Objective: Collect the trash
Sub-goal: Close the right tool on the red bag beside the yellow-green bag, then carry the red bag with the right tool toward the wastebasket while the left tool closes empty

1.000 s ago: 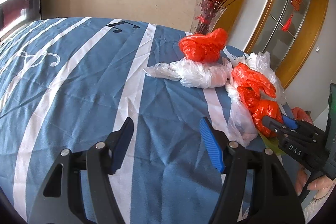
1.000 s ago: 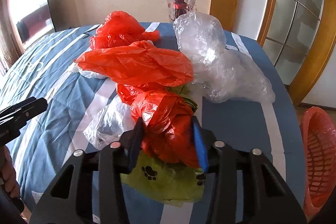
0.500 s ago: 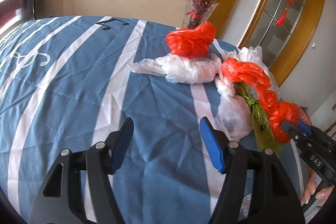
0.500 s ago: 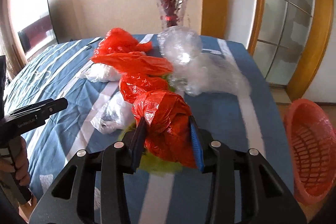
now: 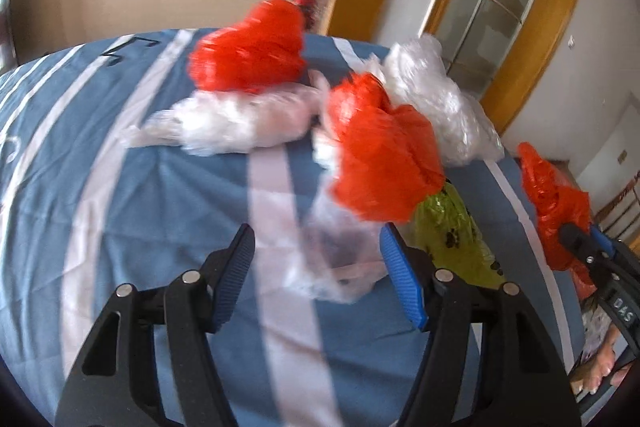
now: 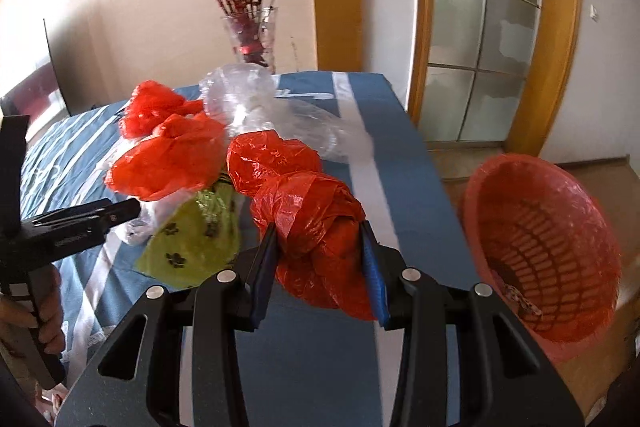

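Observation:
My right gripper (image 6: 318,243) is shut on a crumpled red plastic bag (image 6: 308,211), lifted over the table's right edge; the same red plastic bag (image 5: 556,203) shows at the right of the left wrist view. A red basket (image 6: 540,247) stands on the floor just right of it. More trash lies on the blue striped tablecloth (image 5: 140,207): another red bag (image 5: 384,167), a far red bag (image 5: 248,51), white bags (image 5: 240,123), a clear bag (image 5: 332,259) and a green paw-print bag (image 6: 192,239). My left gripper (image 5: 318,243) is open, its fingers either side of the clear bag.
A glass vase (image 6: 252,39) with red berry branches stands at the table's far end. A wooden-framed glass door (image 6: 484,27) is behind on the right. A hand (image 6: 44,323) holds the left gripper's handle at the left edge of the right wrist view.
The right gripper has carried the red bag off the pile to the right, toward the basket. The left gripper has moved right across the cloth toward the clear and red bags.

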A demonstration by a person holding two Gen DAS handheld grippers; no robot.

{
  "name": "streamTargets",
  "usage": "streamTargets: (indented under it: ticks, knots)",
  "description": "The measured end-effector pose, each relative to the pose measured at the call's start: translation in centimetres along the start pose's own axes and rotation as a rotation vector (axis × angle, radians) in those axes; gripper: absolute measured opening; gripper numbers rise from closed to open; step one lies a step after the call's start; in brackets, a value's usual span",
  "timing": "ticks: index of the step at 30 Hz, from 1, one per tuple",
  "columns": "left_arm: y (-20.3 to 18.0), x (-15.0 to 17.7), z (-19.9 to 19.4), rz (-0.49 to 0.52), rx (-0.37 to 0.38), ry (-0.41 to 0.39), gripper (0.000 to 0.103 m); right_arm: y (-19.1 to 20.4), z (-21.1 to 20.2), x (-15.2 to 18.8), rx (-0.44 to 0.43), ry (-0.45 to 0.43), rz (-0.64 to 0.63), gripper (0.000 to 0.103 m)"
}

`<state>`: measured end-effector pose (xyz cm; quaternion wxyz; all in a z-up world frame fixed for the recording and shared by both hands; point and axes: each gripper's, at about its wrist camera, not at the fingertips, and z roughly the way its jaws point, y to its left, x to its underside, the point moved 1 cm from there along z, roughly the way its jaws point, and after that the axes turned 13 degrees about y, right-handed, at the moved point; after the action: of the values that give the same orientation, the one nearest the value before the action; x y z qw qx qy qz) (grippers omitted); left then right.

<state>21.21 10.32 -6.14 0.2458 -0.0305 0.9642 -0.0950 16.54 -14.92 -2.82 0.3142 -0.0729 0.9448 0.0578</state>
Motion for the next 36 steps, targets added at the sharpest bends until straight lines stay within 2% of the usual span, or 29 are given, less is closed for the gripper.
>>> streamTargets:
  ticks: [6,9,11,13,15,25,30,36]
  knots:
    - [-1.1,-0.7,1.5,-0.002,0.010,0.026,0.056,-1.4,0.2,0.5,0.006,0.010,0.026,0.040]
    - [-1.3,-1.1,1.8,-0.014,0.025,0.034,0.040,-1.8,0.3,0.6,0.003,0.016,0.038,0.041]
    - [-1.6,-1.1,2.0,-0.003,0.009,0.035,0.019,-1.9,0.3,0.7,-0.001,0.019,0.044,0.041]
    - [-1.8,-0.9,2.1,0.010,0.008,0.039,0.009,-1.9,0.3,0.8,-0.002,0.019,0.047,0.041]
    - [-1.7,-0.8,1.7,0.015,0.002,0.029,0.005,-2.0,0.2,0.8,-0.002,0.017,0.048,0.041]
    - [-0.2,-0.1,-4.3,0.042,-0.044,-0.103,0.004,-1.0,-1.5,1.0,-0.022,-0.019,0.036,0.041]
    - [0.1,0.4,-7.3,0.038,-0.030,-0.150,0.004,-0.4,-3.0,1.2,-0.033,-0.047,0.021,0.041]
    - [-1.5,0.9,-10.7,0.063,0.000,-0.213,0.004,-0.4,-5.1,1.6,-0.037,-0.089,0.023,0.041]
